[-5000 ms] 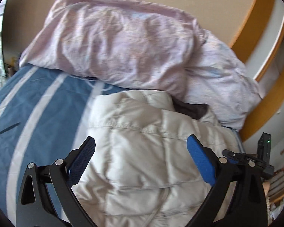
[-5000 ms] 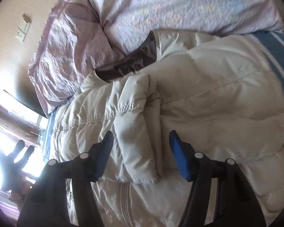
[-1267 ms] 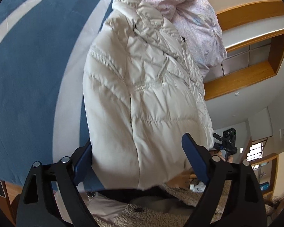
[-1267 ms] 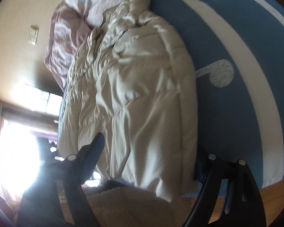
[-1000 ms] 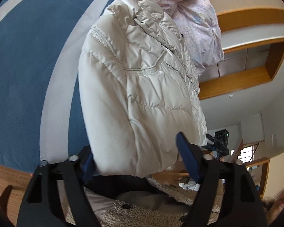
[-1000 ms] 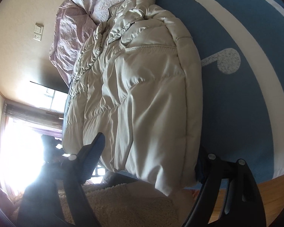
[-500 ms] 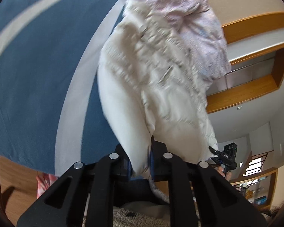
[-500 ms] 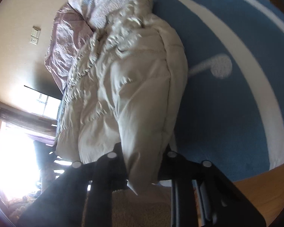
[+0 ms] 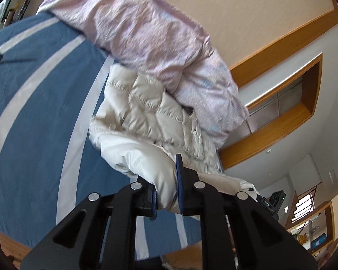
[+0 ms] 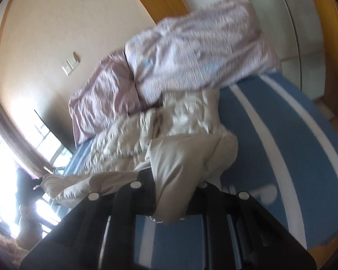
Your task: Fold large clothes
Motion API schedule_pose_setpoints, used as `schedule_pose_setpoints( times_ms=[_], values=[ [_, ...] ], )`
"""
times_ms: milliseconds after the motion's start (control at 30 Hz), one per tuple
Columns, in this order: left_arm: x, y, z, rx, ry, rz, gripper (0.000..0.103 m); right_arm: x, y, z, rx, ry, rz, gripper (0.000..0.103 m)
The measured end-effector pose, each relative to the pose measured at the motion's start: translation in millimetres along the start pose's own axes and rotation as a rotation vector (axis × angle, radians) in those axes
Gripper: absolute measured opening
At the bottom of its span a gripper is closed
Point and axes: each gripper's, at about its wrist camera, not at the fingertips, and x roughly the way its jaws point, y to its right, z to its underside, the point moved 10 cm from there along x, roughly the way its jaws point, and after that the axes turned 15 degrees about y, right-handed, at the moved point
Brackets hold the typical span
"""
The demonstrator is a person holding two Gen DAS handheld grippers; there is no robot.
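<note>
On the blue bed cover with pale stripes, a cream quilted puffer jacket lies with its far end against the heaped pink duvet, while its near hem is raised off the cover. The left gripper is clamped on one corner of that hem, padding bunched between its blue pads. The right gripper is likewise closed on the other corner, fabric bulging out between its jaws.
</note>
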Motion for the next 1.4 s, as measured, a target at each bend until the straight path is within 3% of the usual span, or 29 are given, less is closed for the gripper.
schedule_pose_setpoints(
  times_ms=[333, 567, 800, 1000, 1200, 1267, 1400],
  values=[
    [27, 18, -47, 0.0, 0.096, 0.047, 0.012, 27, -5, -56, 0.03, 0.142, -0.005, 0.015],
    [69, 33, -99, 0.032, 0.169, 0.044, 0.012, 80, -17, -109, 0.038, 0.205, 0.029, 0.016],
    [139, 20, -137, 0.055, 0.195, -0.023, 0.013, 166, -6, -129, -0.053, 0.201, 0.189, 0.017],
    [201, -19, -141, 0.047, 0.166, -0.126, 0.014, 248, 26, -111, -0.08, 0.129, 0.352, 0.018],
    [249, -56, -137, 0.03, 0.145, -0.2, 0.015, 302, 55, -90, -0.066, 0.065, 0.474, 0.021],
    [259, -62, -137, 0.027, 0.15, -0.212, 0.018, 314, 62, -85, -0.053, 0.047, 0.509, 0.027],
    [270, -66, -135, -0.007, 0.118, -0.226, 0.031, 318, 63, -89, -0.01, 0.055, 0.487, 0.057]
  ],
)
